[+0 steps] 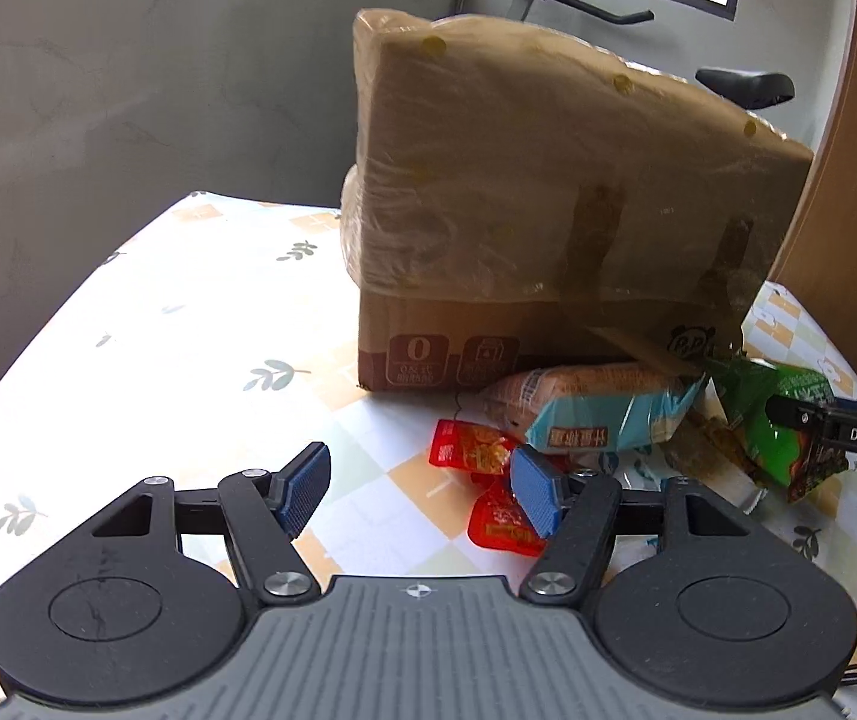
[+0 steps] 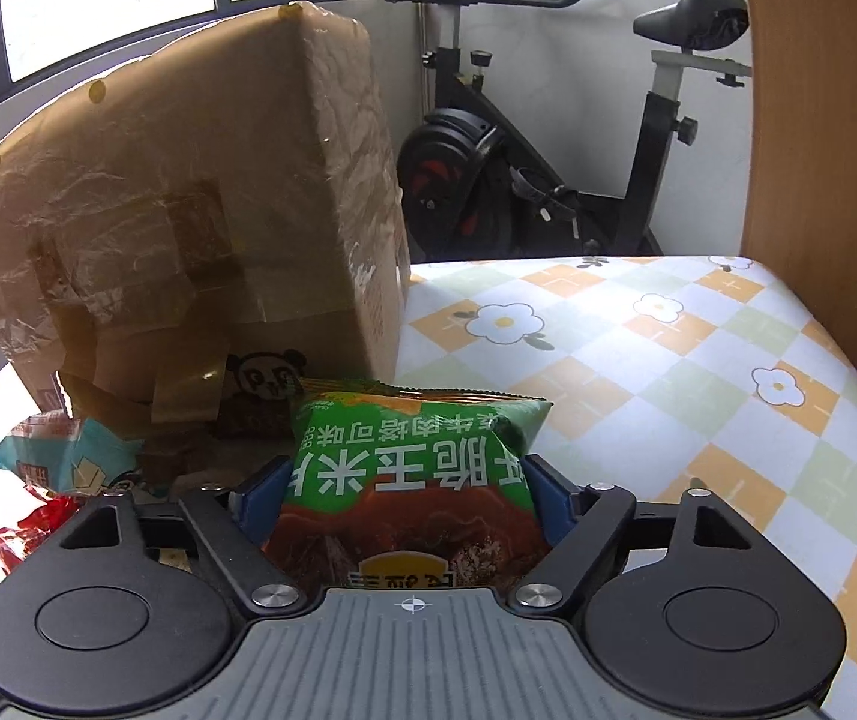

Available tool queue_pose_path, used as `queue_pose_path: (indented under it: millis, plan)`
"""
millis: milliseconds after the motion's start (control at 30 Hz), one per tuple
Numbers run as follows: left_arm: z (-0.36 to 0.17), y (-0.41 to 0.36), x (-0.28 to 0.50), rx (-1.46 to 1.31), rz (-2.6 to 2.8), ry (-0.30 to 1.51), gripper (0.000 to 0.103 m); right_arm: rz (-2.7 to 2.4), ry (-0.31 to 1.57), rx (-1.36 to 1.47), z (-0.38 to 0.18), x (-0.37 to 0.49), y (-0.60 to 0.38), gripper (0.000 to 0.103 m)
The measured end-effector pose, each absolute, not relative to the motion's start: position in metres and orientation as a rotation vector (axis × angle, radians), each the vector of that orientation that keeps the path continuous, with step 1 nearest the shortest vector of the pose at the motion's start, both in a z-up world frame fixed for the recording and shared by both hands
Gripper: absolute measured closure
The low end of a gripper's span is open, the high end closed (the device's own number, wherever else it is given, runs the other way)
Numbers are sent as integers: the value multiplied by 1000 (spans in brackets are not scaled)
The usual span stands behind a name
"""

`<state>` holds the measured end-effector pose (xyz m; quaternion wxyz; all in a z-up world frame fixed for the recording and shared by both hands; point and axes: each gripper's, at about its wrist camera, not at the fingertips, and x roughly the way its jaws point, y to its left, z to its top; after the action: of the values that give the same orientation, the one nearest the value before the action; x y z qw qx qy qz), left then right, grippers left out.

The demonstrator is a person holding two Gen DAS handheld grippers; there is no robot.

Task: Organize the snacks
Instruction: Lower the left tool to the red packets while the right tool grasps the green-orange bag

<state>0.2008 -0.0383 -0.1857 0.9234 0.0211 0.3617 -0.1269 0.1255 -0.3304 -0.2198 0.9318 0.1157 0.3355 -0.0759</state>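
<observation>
- The cardboard box (image 1: 548, 210) stood on the bench (image 1: 158, 330), toward its rear.
- The snack packets (image 1: 602, 414) lay in front of the box, touching its base.
- The sauce sachets (image 1: 482, 456) lay nearer still, just beside the packets.
- The exercise bike (image 2: 548, 180) stood behind the bench, right of the box.

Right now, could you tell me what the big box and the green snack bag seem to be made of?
Box: brown cardboard, apparently wrapped in clear plastic film and tape; its surface wrinkles and shines. Green snack bag: glossy printed plastic film, likely, with a crimped, serrated top edge.
</observation>
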Motion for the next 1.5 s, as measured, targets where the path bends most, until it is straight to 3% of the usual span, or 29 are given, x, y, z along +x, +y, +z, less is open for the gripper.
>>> queue_pose_path:
  millis: [133,267,300,767,1167,1233,1267,1367,1500]
  plan:
    - [-202,-51,201,41,-304,788,35,-141,665,254,-220,116,-327,31]
    - [-218,-61,199,6,-308,819,54,-149,646,279,-221,110,-330,32]
    - [-223,-64,198,-2,-305,834,55,-147,645,278,-221,109,-329,32]
    - [-244,-71,219,-75,-257,866,54,-131,628,285,-223,105,-332,32]
    - [-250,-114,216,116,-268,813,43,-130,623,296,-224,105,-333,32]
    - [-250,-119,214,130,-262,803,47,-129,621,299,-224,105,-333,32]
    - [-249,-121,213,135,-274,800,61,-129,620,302,-224,104,-333,32]
    - [-245,-121,206,146,-293,794,83,-126,618,309,-224,103,-334,32]
    - [-239,-111,195,125,-321,779,89,-117,619,326,-224,101,-336,32]
